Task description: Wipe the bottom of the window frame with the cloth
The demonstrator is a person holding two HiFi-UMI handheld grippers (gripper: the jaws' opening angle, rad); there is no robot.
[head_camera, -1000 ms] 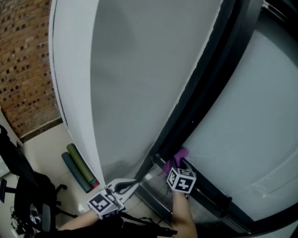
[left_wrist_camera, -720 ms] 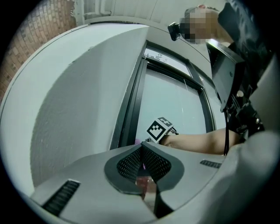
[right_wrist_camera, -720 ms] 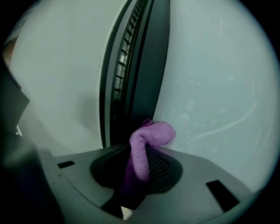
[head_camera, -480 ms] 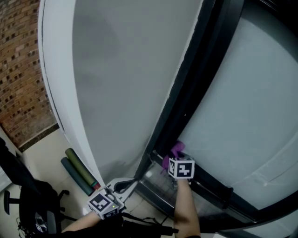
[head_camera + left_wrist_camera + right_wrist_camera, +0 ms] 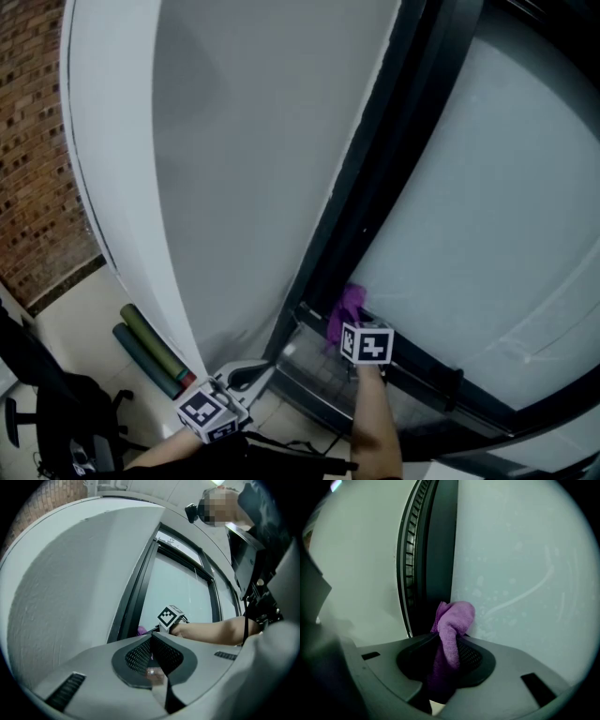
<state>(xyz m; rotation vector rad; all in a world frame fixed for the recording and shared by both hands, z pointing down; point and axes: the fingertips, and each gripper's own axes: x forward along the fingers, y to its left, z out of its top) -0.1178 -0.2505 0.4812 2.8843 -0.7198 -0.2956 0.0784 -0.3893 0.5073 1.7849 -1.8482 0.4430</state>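
A purple cloth (image 5: pixel 346 309) (image 5: pixel 451 634) is pinched in my right gripper (image 5: pixel 352 323) (image 5: pixel 446 644), which is shut on it. The cloth's bunched end presses into the corner where the dark window frame (image 5: pixel 370 211) (image 5: pixel 433 564) meets the frosted glass (image 5: pixel 487 225), at the frame's bottom rail (image 5: pixel 412 370). My left gripper (image 5: pixel 246 377) (image 5: pixel 151 644) hangs lower left near the floor, jaws together with nothing between them. In the left gripper view the right gripper's marker cube (image 5: pixel 169 616) and a bit of the cloth (image 5: pixel 141 630) show ahead.
A white wall panel (image 5: pixel 234 169) runs left of the frame. Two rolled mats (image 5: pixel 150 352) lie on the floor by a brick wall (image 5: pixel 33 169). A black chair (image 5: pixel 56 422) stands at lower left. The person's forearm (image 5: pixel 373 422) reaches toward the sill.
The right gripper and cloth have shifted slightly left and up along the bottom rail toward the frame's corner. The head view has tilted. The left gripper has stayed put.
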